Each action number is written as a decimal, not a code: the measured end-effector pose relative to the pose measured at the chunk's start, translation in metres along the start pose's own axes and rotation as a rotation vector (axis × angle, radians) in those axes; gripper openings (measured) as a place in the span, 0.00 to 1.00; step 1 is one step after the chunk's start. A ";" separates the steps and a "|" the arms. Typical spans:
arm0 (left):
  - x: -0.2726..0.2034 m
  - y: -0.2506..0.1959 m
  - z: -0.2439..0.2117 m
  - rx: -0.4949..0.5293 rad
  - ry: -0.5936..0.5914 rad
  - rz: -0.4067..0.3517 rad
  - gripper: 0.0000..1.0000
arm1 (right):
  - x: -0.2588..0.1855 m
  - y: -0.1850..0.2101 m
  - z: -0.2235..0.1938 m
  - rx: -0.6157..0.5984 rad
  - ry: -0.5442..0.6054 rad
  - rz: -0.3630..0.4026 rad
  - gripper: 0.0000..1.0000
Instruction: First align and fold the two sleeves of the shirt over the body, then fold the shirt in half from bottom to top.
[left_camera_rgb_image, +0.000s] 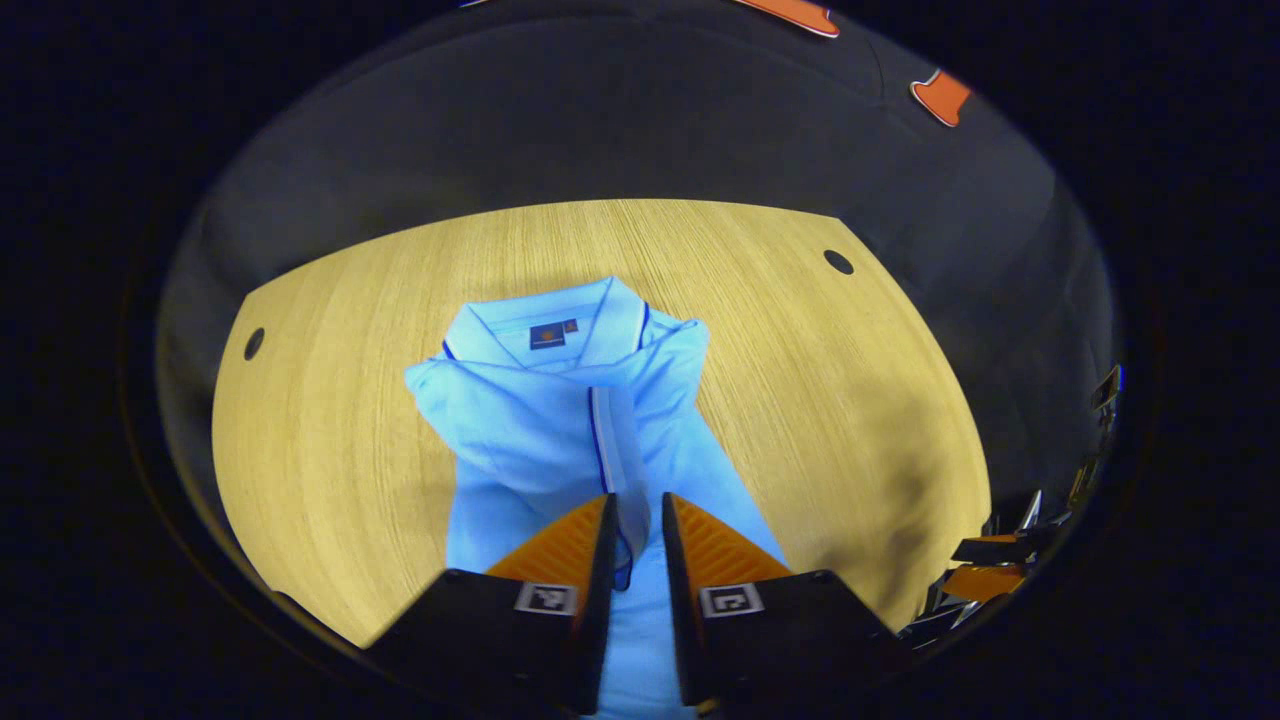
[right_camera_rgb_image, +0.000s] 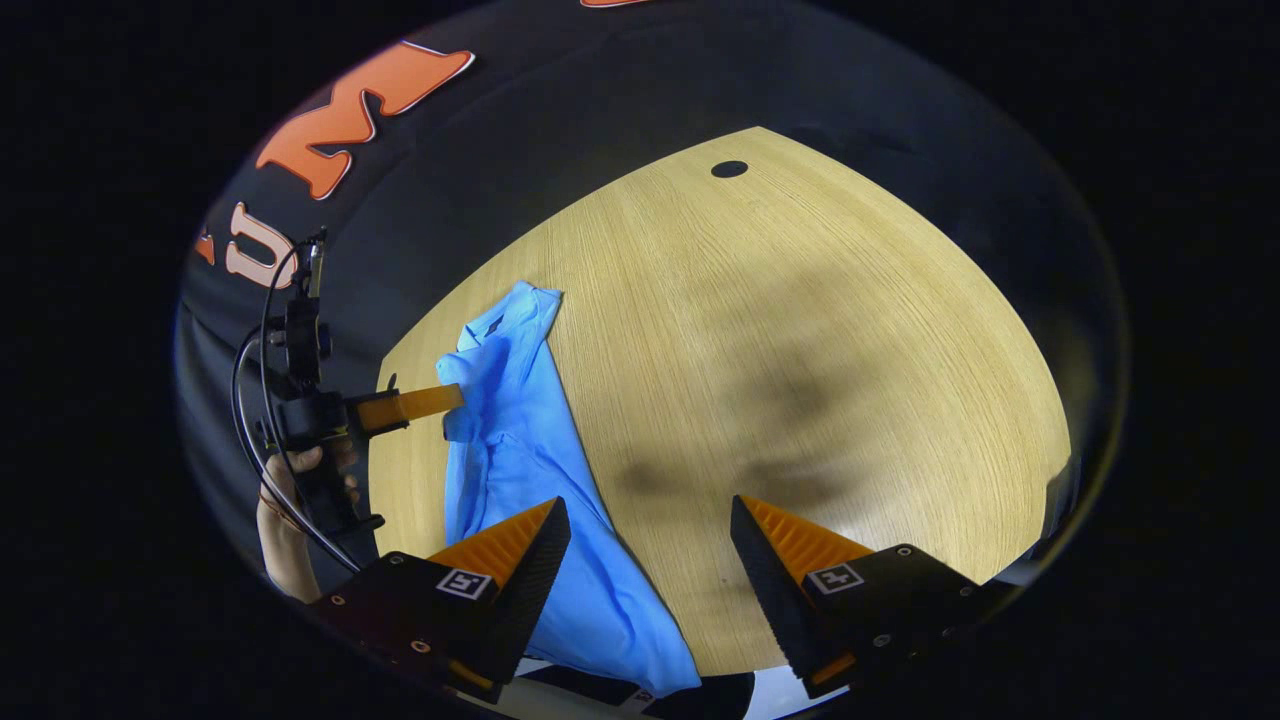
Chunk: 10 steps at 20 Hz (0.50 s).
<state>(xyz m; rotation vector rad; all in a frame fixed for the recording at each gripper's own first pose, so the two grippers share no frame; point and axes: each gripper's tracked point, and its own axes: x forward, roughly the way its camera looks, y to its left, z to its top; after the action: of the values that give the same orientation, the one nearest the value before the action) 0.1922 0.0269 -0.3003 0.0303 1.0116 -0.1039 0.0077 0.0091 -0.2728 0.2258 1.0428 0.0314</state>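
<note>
- Left gripper view: the left gripper (left_camera_rgb_image: 636, 515) was pinching a sleeve edge of the light blue shirt (left_camera_rgb_image: 540, 420), fingers nearly together on the fabric. The shirt lay mid-table, collar (left_camera_rgb_image: 545, 325) at the far end, with bare wooden table (left_camera_rgb_image: 820, 400) on both sides.
- Right gripper view: the right gripper (right_camera_rgb_image: 650, 520) hovered spread wide, nothing between its fingers, over open wood right of the shirt (right_camera_rgb_image: 520, 440); the shirt's hem reached the table's near edge. A hand (right_camera_rgb_image: 290, 510) held the other gripper at the shirt.

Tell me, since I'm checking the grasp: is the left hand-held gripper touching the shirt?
Touching. In the left gripper view the left hand-held gripper has both fingers closed on a fold of the blue shirt, cloth pinched between them.
</note>
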 end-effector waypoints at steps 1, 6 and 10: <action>-0.007 -0.005 0.000 -0.020 0.001 -0.013 0.47 | 0.001 0.000 -0.002 -0.003 0.004 -0.003 0.98; -0.034 0.013 -0.020 -0.044 -0.008 0.016 0.94 | 0.009 0.013 -0.019 -0.039 0.042 0.003 0.99; -0.070 0.038 -0.058 -0.033 -0.025 0.054 1.00 | 0.016 0.031 -0.045 -0.091 0.096 0.008 0.99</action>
<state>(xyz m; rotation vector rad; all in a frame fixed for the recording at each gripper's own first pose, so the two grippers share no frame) 0.1097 0.0744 -0.2728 0.0264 0.9863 -0.0381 -0.0200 0.0494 -0.3023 0.1470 1.1333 0.0976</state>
